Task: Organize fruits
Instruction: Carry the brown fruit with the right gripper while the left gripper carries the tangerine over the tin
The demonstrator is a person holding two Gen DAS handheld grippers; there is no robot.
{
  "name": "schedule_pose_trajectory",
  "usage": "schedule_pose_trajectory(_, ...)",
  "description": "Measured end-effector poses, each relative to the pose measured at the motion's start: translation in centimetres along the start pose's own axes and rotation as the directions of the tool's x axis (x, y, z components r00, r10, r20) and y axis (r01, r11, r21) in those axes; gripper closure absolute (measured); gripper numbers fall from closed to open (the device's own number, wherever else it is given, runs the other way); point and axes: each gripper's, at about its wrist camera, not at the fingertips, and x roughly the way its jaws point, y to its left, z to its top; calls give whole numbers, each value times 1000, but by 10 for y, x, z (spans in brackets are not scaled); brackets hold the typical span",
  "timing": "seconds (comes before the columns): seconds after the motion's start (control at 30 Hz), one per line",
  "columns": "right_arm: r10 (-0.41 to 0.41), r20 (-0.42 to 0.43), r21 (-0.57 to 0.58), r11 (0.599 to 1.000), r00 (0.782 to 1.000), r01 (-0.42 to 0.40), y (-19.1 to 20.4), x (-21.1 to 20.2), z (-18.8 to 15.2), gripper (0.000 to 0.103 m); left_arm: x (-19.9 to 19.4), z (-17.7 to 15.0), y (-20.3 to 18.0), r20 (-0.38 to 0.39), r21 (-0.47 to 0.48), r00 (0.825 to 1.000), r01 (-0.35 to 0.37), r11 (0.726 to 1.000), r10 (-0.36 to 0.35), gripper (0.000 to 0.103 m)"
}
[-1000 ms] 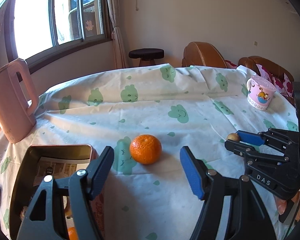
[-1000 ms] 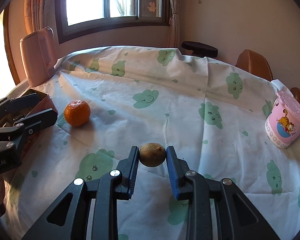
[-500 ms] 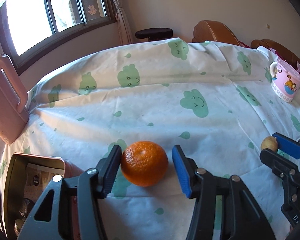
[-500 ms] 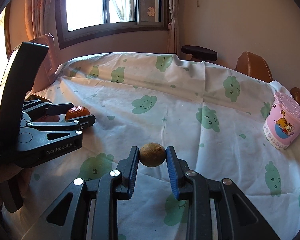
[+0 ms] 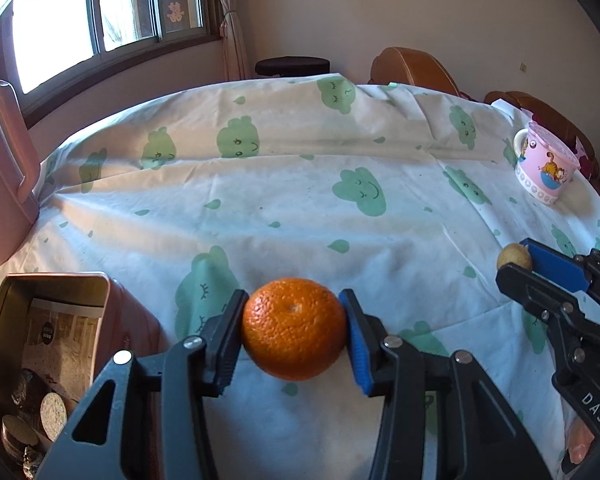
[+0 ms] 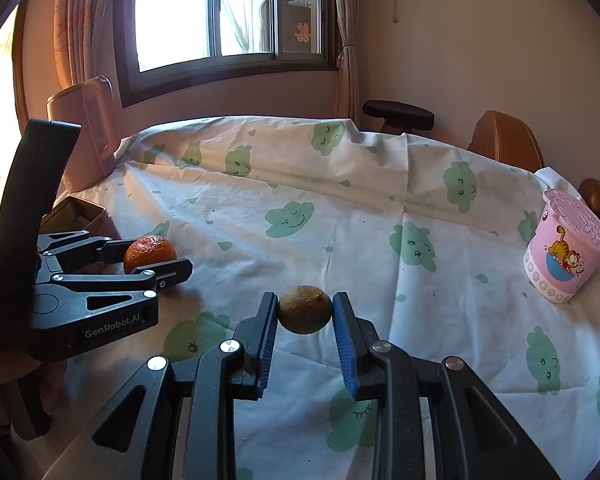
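1. The white tablecloth with green clouds has much free surface toward the window; its right side is cut off.
2. The open metal tin box is partly cut off, its contents hard to identify.
3. The left gripper clamps the round orange mandarin beside this box.
4. The right gripper clamps the small brown kiwi-like fruit, near the pink cartoon cup.
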Motion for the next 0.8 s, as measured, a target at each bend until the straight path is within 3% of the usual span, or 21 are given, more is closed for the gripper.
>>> schedule_pose_trajectory(0.8, -11, 145, -37, 999, 989, 16, 7, -27, -4, 73, -44, -14, -7, 187, 14, 982, -5, 1000, 2, 55)
